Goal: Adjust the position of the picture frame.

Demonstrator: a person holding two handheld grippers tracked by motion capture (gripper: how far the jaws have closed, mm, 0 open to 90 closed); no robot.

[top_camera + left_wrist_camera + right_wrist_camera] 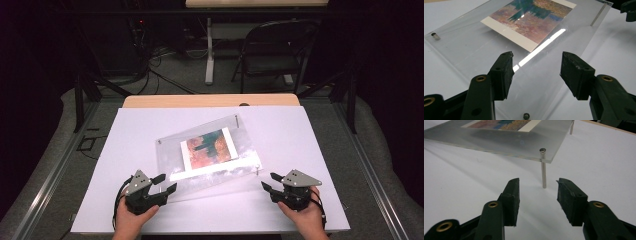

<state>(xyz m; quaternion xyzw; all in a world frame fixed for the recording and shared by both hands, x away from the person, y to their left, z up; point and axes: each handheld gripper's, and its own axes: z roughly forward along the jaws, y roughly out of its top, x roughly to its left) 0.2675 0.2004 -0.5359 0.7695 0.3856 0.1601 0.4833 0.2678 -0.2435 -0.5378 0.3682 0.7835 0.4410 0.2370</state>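
Note:
A clear acrylic frame (210, 150) lies tilted on the white board, with a colourful print (209, 148) sandwiched in it. It stands on thin metal pins; one pin (544, 171) props its near right corner. My left gripper (166, 182) is open at the frame's near left edge. In the left gripper view its jaws hover over the acrylic frame (474, 50), below the print (531, 20), with nothing between them. My right gripper (269, 181) is open just short of the near right corner. Its jaws point at the pin without touching it, under the frame's edge (499, 141).
The white board (310, 140) covers a wooden table whose far edge (210, 101) shows. Beyond it stand a folding chair (275, 50) and a table leg (210, 55) with cables on the floor. A small screw (526, 115) sits in the acrylic near my left jaws.

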